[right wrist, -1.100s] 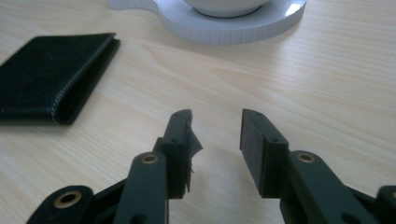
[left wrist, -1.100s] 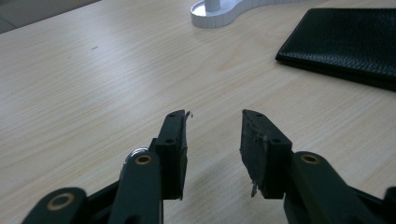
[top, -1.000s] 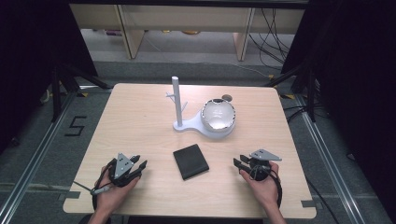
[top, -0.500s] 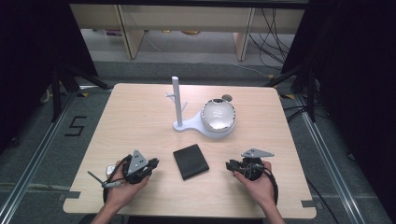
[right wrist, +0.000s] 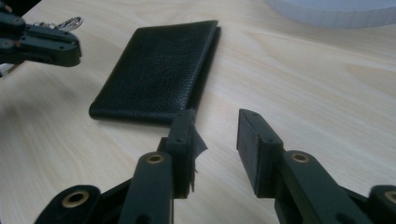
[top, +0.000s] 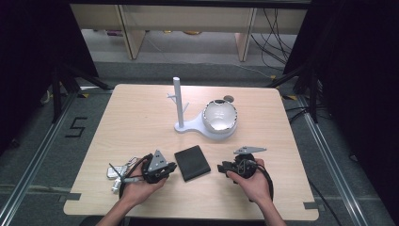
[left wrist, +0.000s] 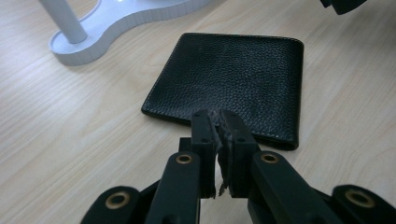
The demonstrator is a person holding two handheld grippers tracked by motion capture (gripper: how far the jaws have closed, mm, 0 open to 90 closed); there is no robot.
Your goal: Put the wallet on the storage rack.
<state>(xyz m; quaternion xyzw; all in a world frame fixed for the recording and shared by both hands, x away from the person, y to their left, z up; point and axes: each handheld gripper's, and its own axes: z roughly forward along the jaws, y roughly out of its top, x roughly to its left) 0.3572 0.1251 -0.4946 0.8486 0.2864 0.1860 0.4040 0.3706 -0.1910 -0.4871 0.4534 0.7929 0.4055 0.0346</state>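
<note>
Left gripper [left wrist: 219,119]: jaws pressed together, nothing between them, tips just short of the near edge of the black leather wallet [left wrist: 233,79]. Right gripper [right wrist: 215,128]: jaws spread with a clear gap and nothing between them, having just been opening; the wallet lies flat on the table [top: 141,117] just ahead of the left-hand jaw, its fold toward that jaw. In the high view the wallet sits between the two grippers, close to each. A bunch of keys [top: 117,172] lies beside the left hand. Beyond the wallet stands a white stand [top: 181,106], its base carrying a shiny bowl [top: 219,115].
</note>
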